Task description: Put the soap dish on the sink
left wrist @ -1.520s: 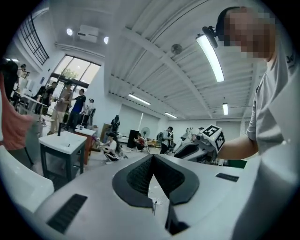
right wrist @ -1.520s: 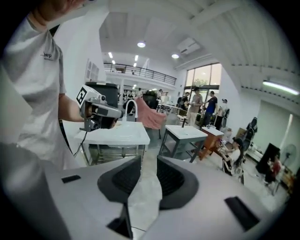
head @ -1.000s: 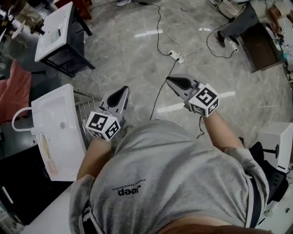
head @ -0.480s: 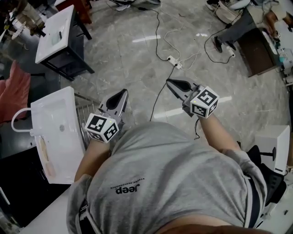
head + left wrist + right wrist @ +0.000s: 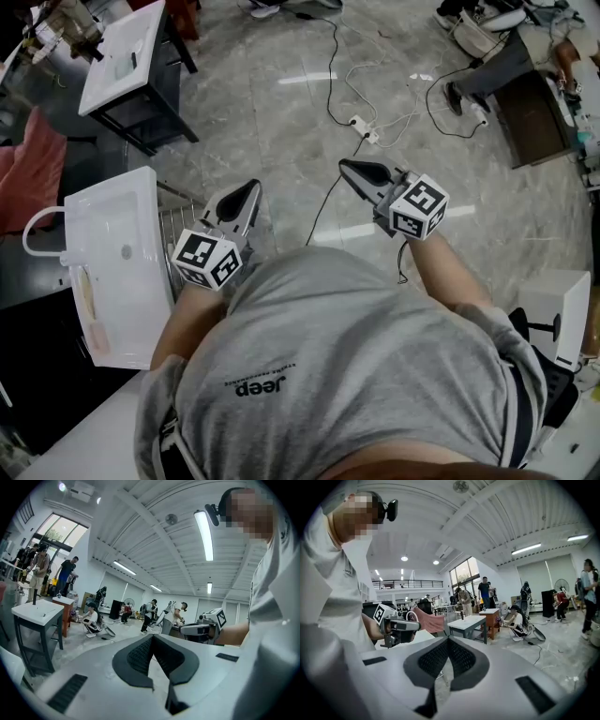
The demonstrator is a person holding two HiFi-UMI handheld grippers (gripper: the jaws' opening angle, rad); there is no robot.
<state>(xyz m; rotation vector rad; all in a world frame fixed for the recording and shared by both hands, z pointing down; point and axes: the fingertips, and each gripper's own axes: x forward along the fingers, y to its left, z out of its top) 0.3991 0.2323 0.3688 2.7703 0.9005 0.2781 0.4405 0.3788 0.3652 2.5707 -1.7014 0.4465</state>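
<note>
The white sink (image 5: 141, 202) stands at the left of the head view, with a curved tap on its far side. A long pale tray-like thing (image 5: 89, 309), possibly the soap dish, lies on the sink's near ledge. My left gripper (image 5: 249, 189) hangs over the floor just right of the sink, shut and empty. My right gripper (image 5: 345, 166) is further right, also shut with nothing in it. In the left gripper view the pads (image 5: 140, 656) meet at the tip, and the right gripper (image 5: 199, 630) shows beyond. The right gripper view shows its jaws closed too.
A wire rack (image 5: 173, 234) stands between the sink and my left gripper. A second white sink on a dark stand (image 5: 127, 56) is at the top left. Cables and a power strip (image 5: 361, 122) lie on the floor ahead. A white box (image 5: 553, 314) sits at the right. People stand further off.
The head view has shifted a little, so the sink and floor sit slightly differently in frame. Both grippers stay shut and empty and have drifted only slightly.
</note>
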